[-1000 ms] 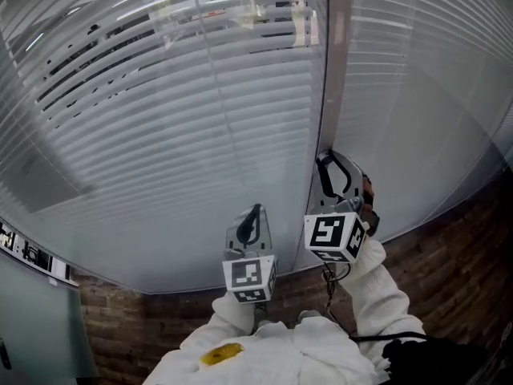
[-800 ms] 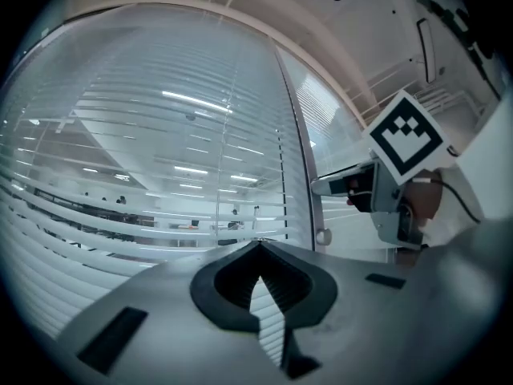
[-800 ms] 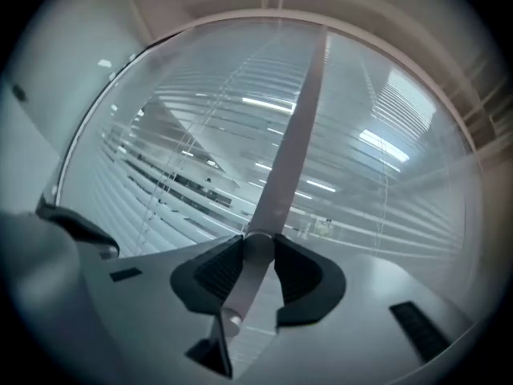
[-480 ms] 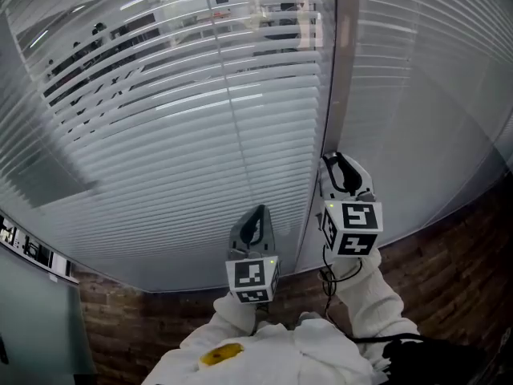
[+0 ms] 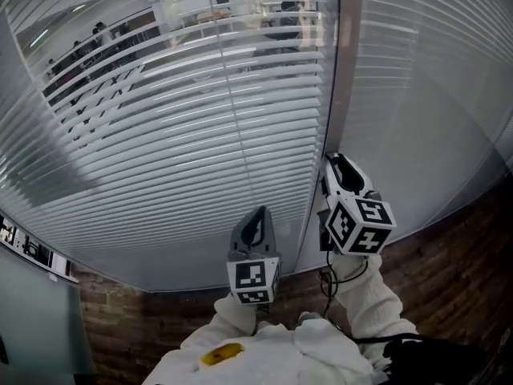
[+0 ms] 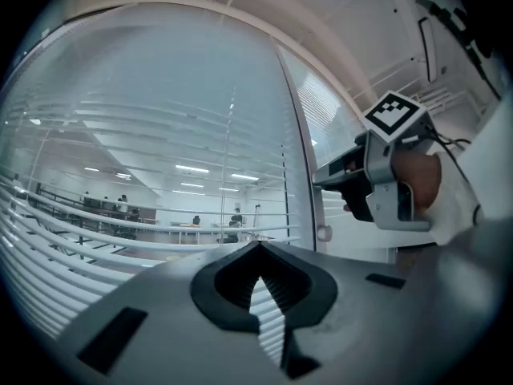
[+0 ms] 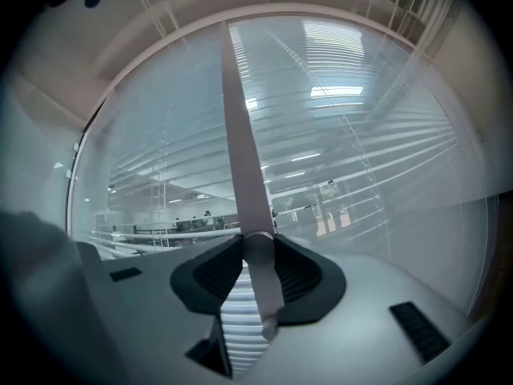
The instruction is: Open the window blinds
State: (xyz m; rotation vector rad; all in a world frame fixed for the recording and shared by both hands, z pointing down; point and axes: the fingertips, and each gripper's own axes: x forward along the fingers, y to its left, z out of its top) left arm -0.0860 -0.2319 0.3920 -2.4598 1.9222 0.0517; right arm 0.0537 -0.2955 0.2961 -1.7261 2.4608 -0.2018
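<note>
Low in the middle of the head view, the left gripper (image 5: 255,219) points level at the window with its jaws pressed together on nothing. Just to its right, the right gripper (image 5: 338,171) pinches the wand (image 7: 240,151), a slim rod whose long axis runs straight up from the jaws beside the window post (image 5: 346,70). The coming move is, I judge, a roll about that upright axis, so it falls to the right hand, with free air round the rod. Beyond, the blinds (image 5: 200,135) fill the frame, their slats lying across, with gaps at upper left and a tighter set lower down.
</note>
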